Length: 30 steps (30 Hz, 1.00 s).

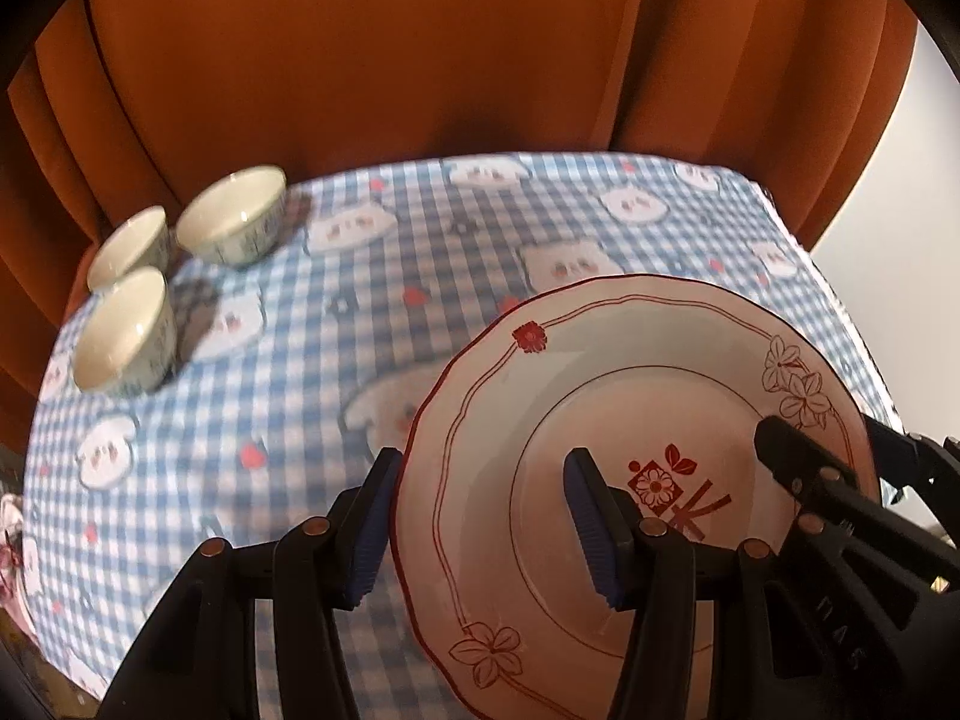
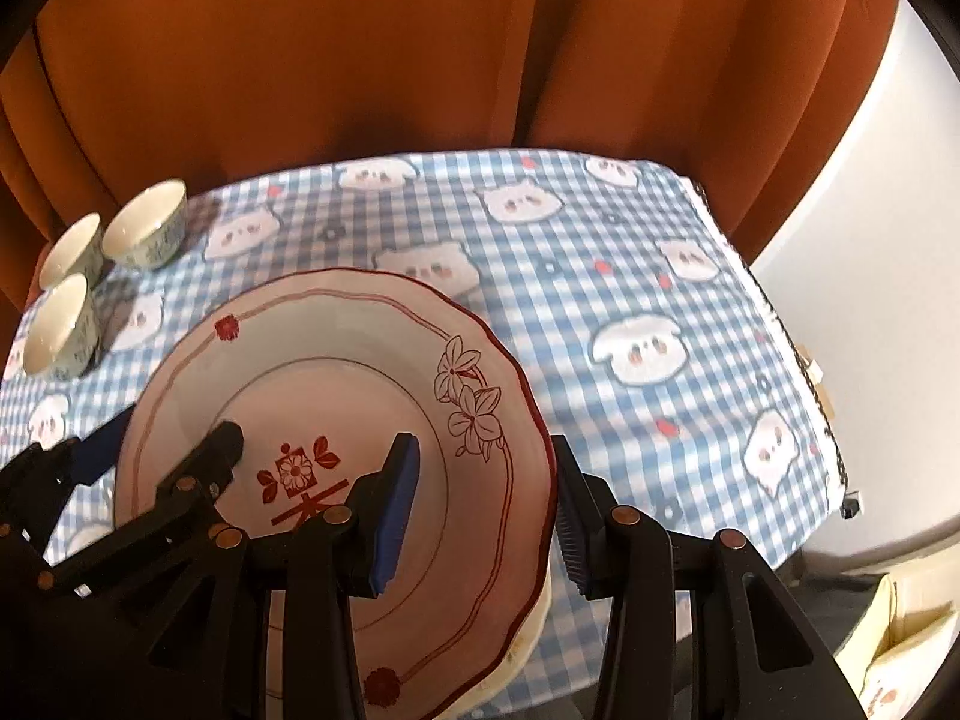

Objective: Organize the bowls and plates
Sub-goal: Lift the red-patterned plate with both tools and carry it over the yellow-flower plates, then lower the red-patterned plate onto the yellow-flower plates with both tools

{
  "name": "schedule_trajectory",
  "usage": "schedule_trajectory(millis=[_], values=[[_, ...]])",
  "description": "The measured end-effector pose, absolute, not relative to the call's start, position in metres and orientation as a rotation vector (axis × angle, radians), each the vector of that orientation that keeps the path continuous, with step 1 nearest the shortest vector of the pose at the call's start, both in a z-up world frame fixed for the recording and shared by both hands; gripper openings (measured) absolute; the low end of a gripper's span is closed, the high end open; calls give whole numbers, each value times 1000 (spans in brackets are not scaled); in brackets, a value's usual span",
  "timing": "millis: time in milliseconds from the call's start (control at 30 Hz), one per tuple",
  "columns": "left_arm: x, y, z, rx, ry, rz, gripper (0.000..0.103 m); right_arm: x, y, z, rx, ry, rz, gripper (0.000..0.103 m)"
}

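A white plate with a red rim and flower prints (image 1: 600, 372) (image 2: 336, 348) is held level above the table from both sides. My left gripper (image 1: 480, 528) straddles its left rim, one finger over the plate and one outside, jaws wide. My right gripper (image 2: 486, 510) straddles its right rim the same way. Each gripper shows in the other's view: the right gripper (image 1: 840, 480) and the left gripper (image 2: 150, 456). Another plate (image 2: 528, 636) peeks out under the held one. Three small white bowls (image 1: 228, 222) (image 2: 144, 228) stand at the far left.
The table has a blue checked cloth (image 1: 420, 276) (image 2: 660, 276). An orange curtain (image 1: 390, 48) hangs behind it. A white wall (image 2: 870, 210) is at the right, and a pale box (image 2: 900, 648) sits below the table's right edge.
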<state>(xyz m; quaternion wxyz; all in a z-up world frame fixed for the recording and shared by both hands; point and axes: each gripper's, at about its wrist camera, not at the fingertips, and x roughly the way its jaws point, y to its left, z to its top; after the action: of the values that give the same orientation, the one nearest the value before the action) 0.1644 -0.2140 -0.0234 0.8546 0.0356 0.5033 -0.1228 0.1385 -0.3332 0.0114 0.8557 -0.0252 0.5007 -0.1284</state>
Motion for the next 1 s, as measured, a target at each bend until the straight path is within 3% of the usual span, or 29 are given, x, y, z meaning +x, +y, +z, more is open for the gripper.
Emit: schedule_trajectory(millis=[433, 1000], values=[[133, -233, -65, 47, 1153, -170, 55, 124, -360, -29, -72, 1151, -183, 47], [120, -252, -88, 20, 1147, -26, 55, 135, -383, -65, -108, 1177, -31, 47]])
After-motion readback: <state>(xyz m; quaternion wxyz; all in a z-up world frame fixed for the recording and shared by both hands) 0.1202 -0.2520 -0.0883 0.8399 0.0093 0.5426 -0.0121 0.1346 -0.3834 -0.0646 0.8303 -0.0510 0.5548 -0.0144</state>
